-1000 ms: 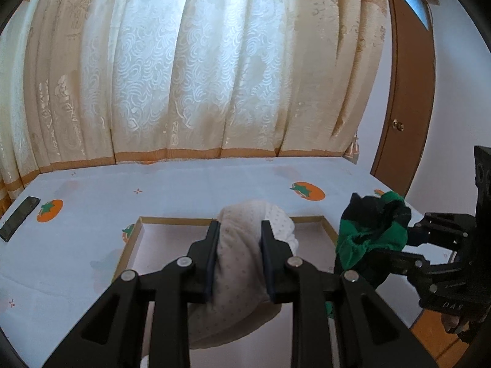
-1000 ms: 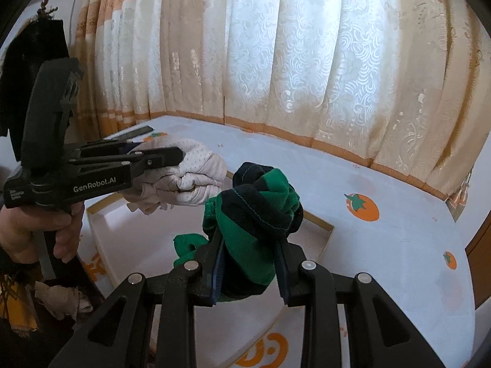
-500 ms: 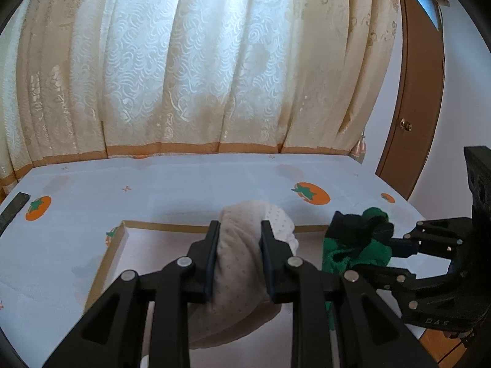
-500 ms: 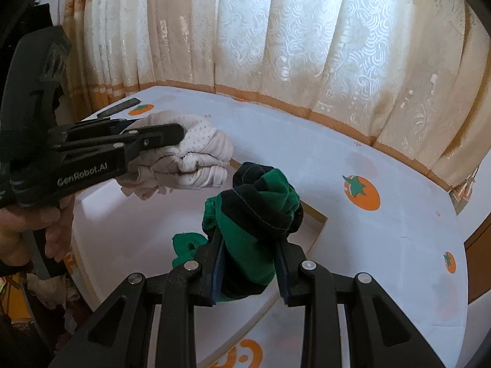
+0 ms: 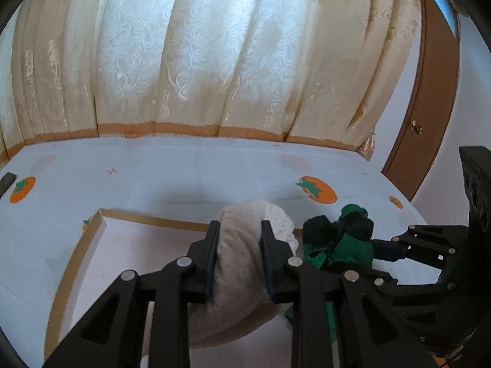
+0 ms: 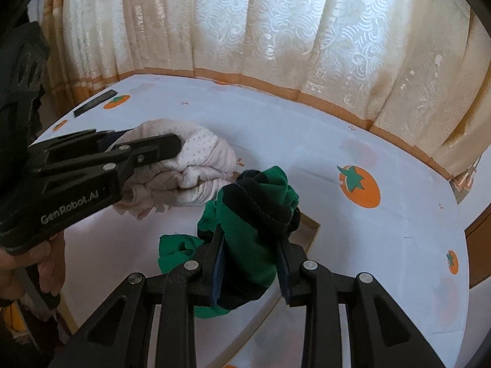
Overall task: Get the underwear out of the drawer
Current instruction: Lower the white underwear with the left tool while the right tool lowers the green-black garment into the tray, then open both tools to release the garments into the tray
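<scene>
home bedroom: floor-length curtains [image 5: 199,61], wooden door [image 5: 429,92], persimmon-print bedsheet [image 6: 383,214].

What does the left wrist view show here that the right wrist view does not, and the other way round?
Only the left wrist view shows the brown door with its round knob at far right. Only the right wrist view shows the person's hand gripping the left gripper's handle, and the GenRobot.AI lettering on it. Both show the left gripper clamped on the dotted cream underwear, the right gripper clamped on the green and black underwear, the drawer beneath, the persimmon-print sheet and the curtain.
</scene>
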`<state>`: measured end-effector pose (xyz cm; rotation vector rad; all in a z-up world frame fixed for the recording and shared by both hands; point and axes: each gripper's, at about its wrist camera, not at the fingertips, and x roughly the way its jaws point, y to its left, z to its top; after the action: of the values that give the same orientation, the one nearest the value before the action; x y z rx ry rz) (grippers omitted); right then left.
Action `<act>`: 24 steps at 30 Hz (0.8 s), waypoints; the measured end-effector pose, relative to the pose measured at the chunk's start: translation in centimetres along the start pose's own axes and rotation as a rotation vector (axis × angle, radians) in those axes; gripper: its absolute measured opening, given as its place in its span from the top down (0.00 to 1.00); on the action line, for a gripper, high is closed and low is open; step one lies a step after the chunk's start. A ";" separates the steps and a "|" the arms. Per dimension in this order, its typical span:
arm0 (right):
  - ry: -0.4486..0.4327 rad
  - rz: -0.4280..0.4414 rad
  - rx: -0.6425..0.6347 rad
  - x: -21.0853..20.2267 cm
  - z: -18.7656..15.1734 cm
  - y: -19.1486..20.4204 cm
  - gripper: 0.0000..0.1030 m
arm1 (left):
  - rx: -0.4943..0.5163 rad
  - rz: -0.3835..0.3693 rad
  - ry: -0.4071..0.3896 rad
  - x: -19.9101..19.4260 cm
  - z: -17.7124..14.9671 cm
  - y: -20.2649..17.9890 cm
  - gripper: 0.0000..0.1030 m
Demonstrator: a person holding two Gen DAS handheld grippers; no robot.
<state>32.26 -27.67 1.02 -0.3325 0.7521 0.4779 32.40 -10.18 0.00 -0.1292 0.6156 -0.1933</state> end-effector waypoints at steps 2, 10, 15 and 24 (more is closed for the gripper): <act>0.000 -0.011 0.004 0.4 0.1 -0.1 0.68 | -0.016 0.002 0.014 0.6 -0.1 0.1 0.77; 0.005 -0.067 0.036 2.5 0.3 -1.1 0.52 | -0.037 0.006 0.043 1.5 -0.2 0.0 0.68; -0.023 -0.062 0.053 1.9 -0.5 -1.2 0.38 | -0.030 -0.014 0.045 0.3 -0.4 -0.2 0.51; -0.072 -0.078 0.057 -0.8 -2.2 -0.2 0.34 | 0.007 -0.021 0.002 -2.2 -0.8 -0.6 0.45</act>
<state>30.60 -29.04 0.08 -0.2888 0.6790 0.3923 30.07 -10.33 0.71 -0.1289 0.6160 -0.2156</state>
